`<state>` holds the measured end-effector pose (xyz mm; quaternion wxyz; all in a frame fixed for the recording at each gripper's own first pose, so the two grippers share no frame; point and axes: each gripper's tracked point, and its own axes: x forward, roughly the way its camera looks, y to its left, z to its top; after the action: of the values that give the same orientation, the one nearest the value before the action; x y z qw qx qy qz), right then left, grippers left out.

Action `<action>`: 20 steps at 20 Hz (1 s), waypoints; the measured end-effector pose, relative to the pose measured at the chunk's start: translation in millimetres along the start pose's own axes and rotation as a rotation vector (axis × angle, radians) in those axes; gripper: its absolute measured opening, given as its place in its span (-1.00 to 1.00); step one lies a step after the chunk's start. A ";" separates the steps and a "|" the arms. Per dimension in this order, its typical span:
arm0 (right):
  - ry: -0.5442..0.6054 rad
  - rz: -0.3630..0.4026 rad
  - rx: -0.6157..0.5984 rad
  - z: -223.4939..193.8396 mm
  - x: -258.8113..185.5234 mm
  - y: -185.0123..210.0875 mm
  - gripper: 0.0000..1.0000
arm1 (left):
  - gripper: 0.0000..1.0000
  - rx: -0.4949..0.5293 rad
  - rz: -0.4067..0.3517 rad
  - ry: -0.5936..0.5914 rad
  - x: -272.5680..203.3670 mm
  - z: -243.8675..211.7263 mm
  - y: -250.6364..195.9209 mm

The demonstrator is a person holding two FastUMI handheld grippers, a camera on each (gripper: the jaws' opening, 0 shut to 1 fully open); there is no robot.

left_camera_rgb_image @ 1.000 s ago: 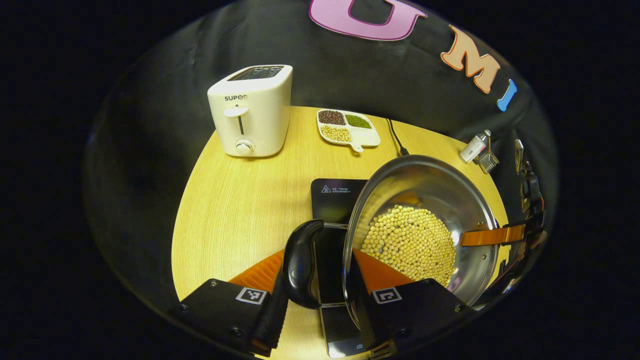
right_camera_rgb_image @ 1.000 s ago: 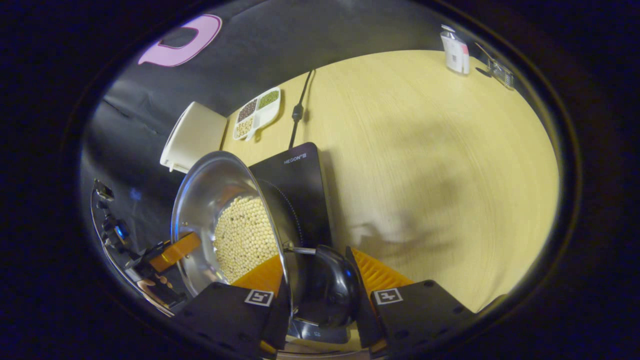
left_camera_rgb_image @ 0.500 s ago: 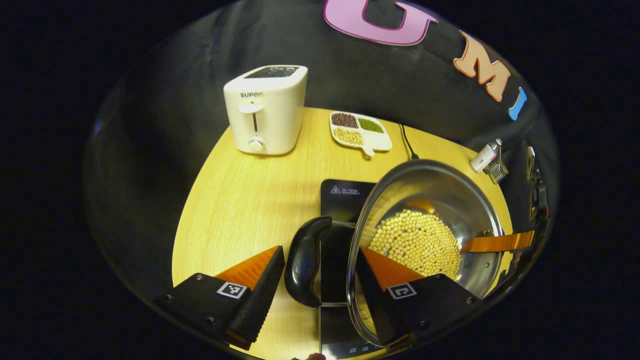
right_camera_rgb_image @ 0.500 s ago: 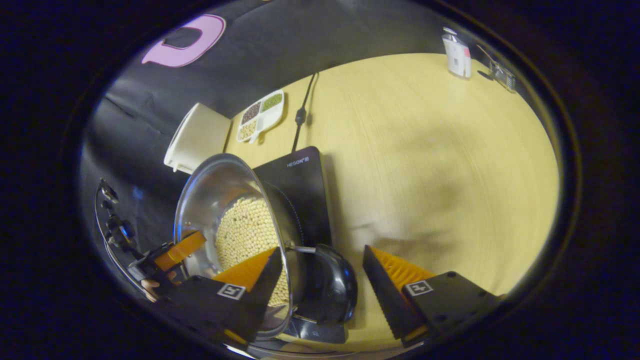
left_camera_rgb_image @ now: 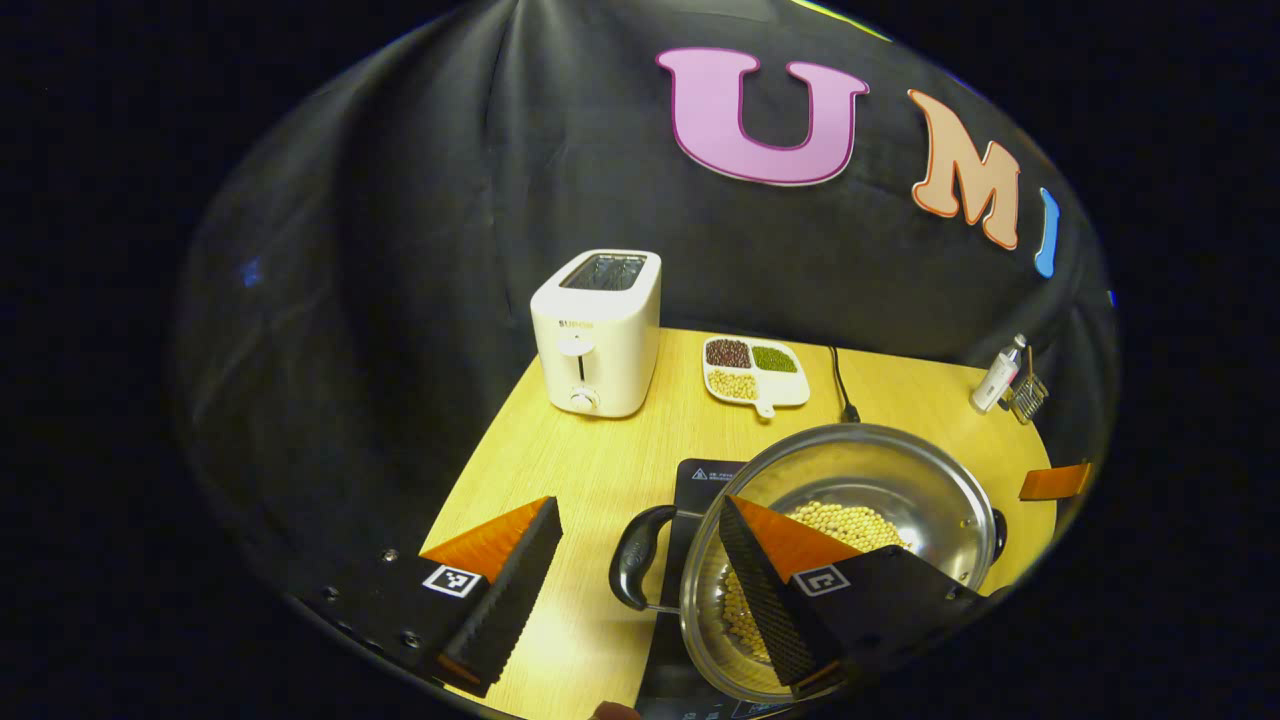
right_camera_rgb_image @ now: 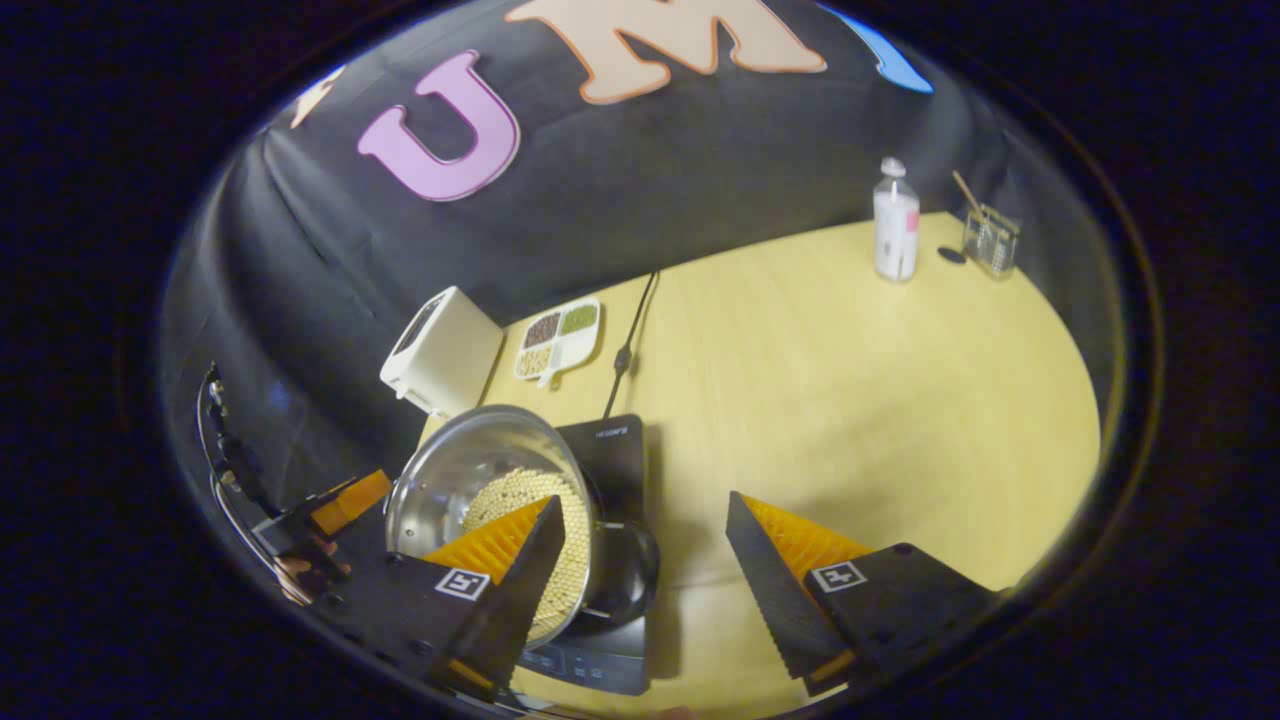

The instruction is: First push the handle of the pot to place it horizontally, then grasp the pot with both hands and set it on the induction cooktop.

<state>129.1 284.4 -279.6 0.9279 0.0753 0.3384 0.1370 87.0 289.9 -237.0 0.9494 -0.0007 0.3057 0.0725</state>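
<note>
A steel pot (left_camera_rgb_image: 880, 470) holding soybeans (left_camera_rgb_image: 850, 522) sits on the black induction cooktop (left_camera_rgb_image: 705, 472). Its black left handle (left_camera_rgb_image: 632, 560) sticks out sideways. My left gripper (left_camera_rgb_image: 640, 600) is open, raised and drawn back from that handle, with nothing between its fingers. In the right gripper view the pot (right_camera_rgb_image: 470, 465) rests on the cooktop (right_camera_rgb_image: 615, 450), and its near black handle (right_camera_rgb_image: 625, 585) lies below my right gripper (right_camera_rgb_image: 640, 600), which is open and holds nothing. The left gripper (right_camera_rgb_image: 340, 500) and a hand (right_camera_rgb_image: 300, 575) appear beyond the pot.
A white toaster (left_camera_rgb_image: 598, 335), a divided dish of beans (left_camera_rgb_image: 755, 372) and the cooktop's cord (left_camera_rgb_image: 840, 385) stand at the back of the wooden table. A bottle (right_camera_rgb_image: 895, 225) and a small glass holder (right_camera_rgb_image: 990, 240) sit far right. Bare tabletop (right_camera_rgb_image: 850, 400) lies right of the cooktop.
Both grippers went from shut on the pot's handles to open, then lifted up and back. The pot stays on the cooktop.
</note>
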 end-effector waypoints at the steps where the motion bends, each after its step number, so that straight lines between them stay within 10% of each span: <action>1: -0.032 0.000 -0.018 8.8 -10.4 -2.1 0.84 | 0.94 -0.003 0.005 -0.023 -10.2 6.0 -7.6; 20: -0.515 0.089 -0.255 142.6 -256.8 -129.1 0.84 | 0.89 0.091 0.015 -0.508 -232.3 94.6 -281.3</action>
<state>59.5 76.6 -45.3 0.9784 0.0052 0.0681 0.1951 -5.8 -16.0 -37.3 0.9942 0.0626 0.0604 0.0637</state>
